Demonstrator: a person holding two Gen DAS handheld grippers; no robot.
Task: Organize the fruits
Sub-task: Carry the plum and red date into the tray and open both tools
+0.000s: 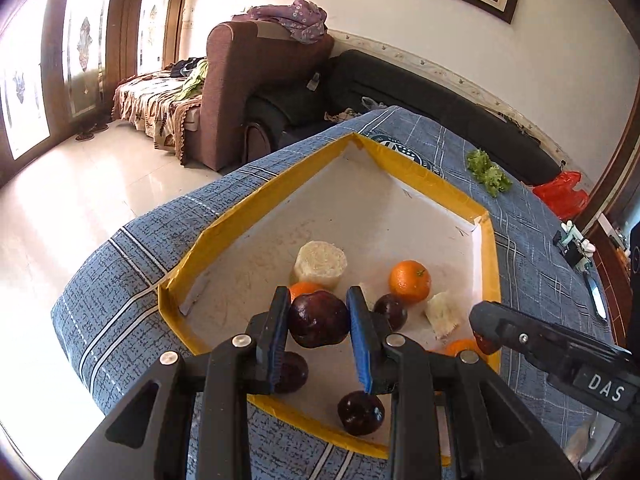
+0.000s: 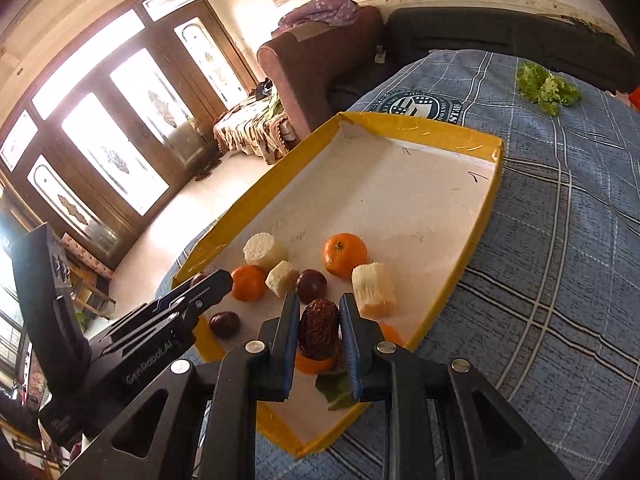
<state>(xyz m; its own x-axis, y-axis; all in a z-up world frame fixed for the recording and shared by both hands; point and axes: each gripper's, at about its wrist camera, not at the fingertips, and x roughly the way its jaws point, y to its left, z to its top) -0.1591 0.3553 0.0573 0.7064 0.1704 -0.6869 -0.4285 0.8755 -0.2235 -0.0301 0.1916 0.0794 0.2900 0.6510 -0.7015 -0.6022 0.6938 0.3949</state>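
Observation:
A yellow-rimmed white tray [image 1: 256, 200] [image 2: 492, 200] lies on the blue cloth. My left gripper [image 1: 318, 312] is shut on a dark purple plum [image 1: 319, 319], held above the tray's near end. My right gripper [image 2: 319, 320] is shut on a wrinkled red date [image 2: 319, 334], held over the tray's near corner. In the tray lie tangerines [image 1: 410, 281] [image 2: 345, 255], more plums [image 1: 360, 412] [image 2: 311, 286] and pale sugarcane pieces [image 1: 320, 264] [image 2: 374, 290]. The right gripper also shows in the left wrist view [image 1: 486, 330], and the left gripper in the right wrist view [image 2: 208, 286].
A green lettuce bunch [image 1: 488, 172] [image 2: 546, 88] lies on the cloth beyond the tray. A green leaf [image 2: 334, 390] lies in the tray's near corner. A red plastic bag [image 1: 560, 194] is at the table's far right. Sofas [image 1: 264, 92] stand behind the table.

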